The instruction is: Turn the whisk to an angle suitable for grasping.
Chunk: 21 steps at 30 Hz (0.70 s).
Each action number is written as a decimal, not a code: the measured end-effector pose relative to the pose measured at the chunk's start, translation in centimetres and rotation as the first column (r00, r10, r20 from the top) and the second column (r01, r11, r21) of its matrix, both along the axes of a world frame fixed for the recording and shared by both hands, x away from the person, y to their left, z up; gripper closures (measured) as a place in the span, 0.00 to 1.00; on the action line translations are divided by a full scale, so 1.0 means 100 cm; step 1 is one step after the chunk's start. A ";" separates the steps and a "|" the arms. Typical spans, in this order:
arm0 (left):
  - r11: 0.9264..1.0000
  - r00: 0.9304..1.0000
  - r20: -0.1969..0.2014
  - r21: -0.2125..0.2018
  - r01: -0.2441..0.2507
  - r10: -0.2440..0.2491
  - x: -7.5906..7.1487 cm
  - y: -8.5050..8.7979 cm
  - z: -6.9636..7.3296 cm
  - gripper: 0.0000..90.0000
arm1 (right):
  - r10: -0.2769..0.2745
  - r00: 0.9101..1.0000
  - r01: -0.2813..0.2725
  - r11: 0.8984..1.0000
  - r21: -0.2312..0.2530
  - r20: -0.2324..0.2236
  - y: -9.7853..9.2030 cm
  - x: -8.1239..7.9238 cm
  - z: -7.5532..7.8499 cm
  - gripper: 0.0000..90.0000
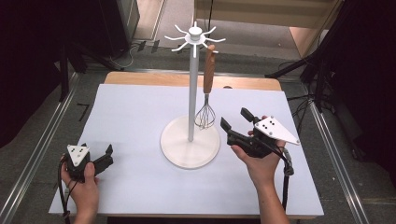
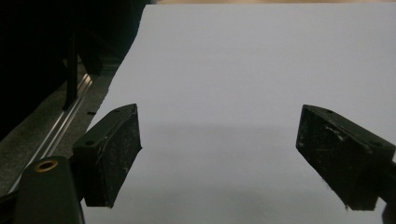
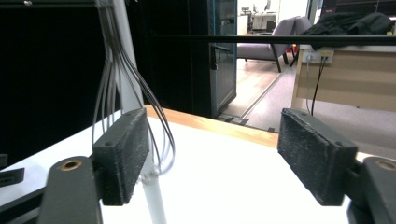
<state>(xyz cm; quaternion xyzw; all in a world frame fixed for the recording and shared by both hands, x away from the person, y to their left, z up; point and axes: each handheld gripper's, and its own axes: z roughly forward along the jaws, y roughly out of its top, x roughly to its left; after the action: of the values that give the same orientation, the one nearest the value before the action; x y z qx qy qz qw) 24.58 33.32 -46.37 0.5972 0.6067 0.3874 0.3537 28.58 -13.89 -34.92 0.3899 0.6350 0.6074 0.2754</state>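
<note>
The left hand-held gripper (image 1: 103, 157) rests low over the white counter (image 1: 130, 116) at the near left corner, released — its jaws stand wide apart in the left gripper view, with only bare counter between them (image 2: 219, 158). It holds nothing and touches nothing but perhaps the surface under it; I cannot tell whether it actually rests on the counter.

To the right of it, well apart, stands the white rack (image 1: 192, 93), and the whisk (image 1: 207, 88) hangs by its wooden handle from one of the hooks at the top, wire head down, just beside the post and above the round base.

Farther right, the right hand-held gripper (image 1: 236, 122) points toward the whisk's wire head, near it but not touching. Its jaws are spread wide too, gripping nothing — in the right gripper view the wires (image 3: 114, 93) and post show just past the left-hand jaw, off the centre of the gap (image 3: 210, 158).

By my reading the step in hand is the reach for the whisk. The next move calls for swinging the right hand-held gripper so the whisk sits squarely between the jaws, closing on it, then lifting it clear of its hook.
</note>
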 end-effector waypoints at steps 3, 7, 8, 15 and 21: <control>1.000 1.000 0.001 0.002 0.000 0.000 0.000 0.000 0.000 0.16 | -0.016 1.000 0.017 1.000 0.010 -0.017 -0.008 0.000 -0.007 0.27; 1.000 1.000 0.000 0.005 0.001 -0.001 0.000 0.000 0.000 0.17 | -0.046 0.998 0.046 0.999 -0.003 -0.030 -0.016 0.001 -0.015 0.27; 1.000 1.000 0.000 0.006 0.002 -0.002 0.000 0.000 0.000 0.17 | -0.056 0.998 0.055 0.998 -0.007 -0.034 -0.018 0.001 -0.017 0.27; 1.000 1.000 -0.001 0.007 0.003 -0.003 0.000 -0.001 0.000 0.17 | -0.082 0.996 0.082 0.997 -0.017 -0.035 -0.028 -0.001 -0.031 0.27; 1.000 1.000 -0.001 0.007 0.003 -0.003 0.000 -0.001 0.000 0.17 | -0.149 0.987 0.147 0.988 -0.041 -0.053 -0.040 0.000 -0.049 0.29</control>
<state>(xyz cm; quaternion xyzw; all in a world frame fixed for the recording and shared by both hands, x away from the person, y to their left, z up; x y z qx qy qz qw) 24.57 33.26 -46.37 0.5995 0.6047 0.3888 0.3518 28.58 -17.91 -39.83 0.4476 0.6230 0.5622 0.3088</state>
